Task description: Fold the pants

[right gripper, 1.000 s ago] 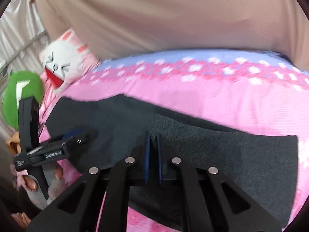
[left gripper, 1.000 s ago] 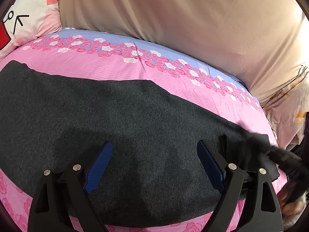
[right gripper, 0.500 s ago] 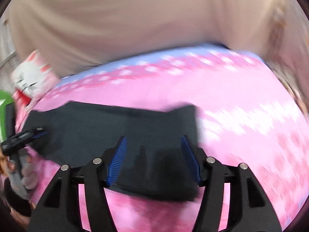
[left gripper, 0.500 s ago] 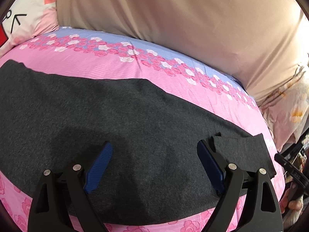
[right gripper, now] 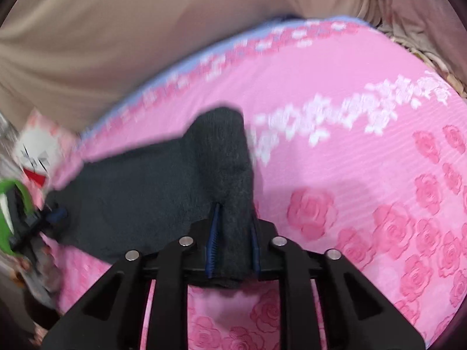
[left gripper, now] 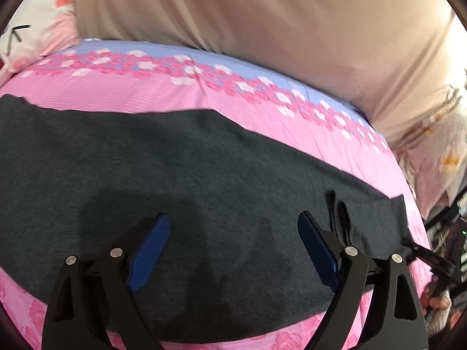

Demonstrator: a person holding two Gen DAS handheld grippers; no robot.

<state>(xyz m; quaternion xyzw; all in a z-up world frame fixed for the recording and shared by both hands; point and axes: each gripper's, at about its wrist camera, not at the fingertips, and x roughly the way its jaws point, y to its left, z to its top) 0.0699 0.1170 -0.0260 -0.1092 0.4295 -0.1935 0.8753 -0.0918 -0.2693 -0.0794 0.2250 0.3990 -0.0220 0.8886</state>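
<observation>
Dark grey pants [left gripper: 189, 175] lie flat across a pink rose-patterned bed sheet [left gripper: 163, 93]. My left gripper [left gripper: 233, 245] is open, its blue pads hovering over the near part of the pants. In the right wrist view, my right gripper [right gripper: 233, 242] is shut on the pants' end [right gripper: 224, 157], which bunches up between the blue pads. The rest of the pants [right gripper: 140, 180] stretches left towards the left gripper [right gripper: 55, 215]. The right gripper also shows at the pants' right end in the left wrist view [left gripper: 420, 252].
A beige cover [left gripper: 262, 20] rises behind the bed. A white and pink cartoon pillow [left gripper: 35, 29] lies at the far left, also in the right wrist view [right gripper: 38, 151]. A floral cloth [left gripper: 437, 145] and clutter sit beyond the bed's right edge.
My right gripper opened, shifted to the pants' right end, and has now shut on that end. The left gripper stayed open over the pants, nearly still.
</observation>
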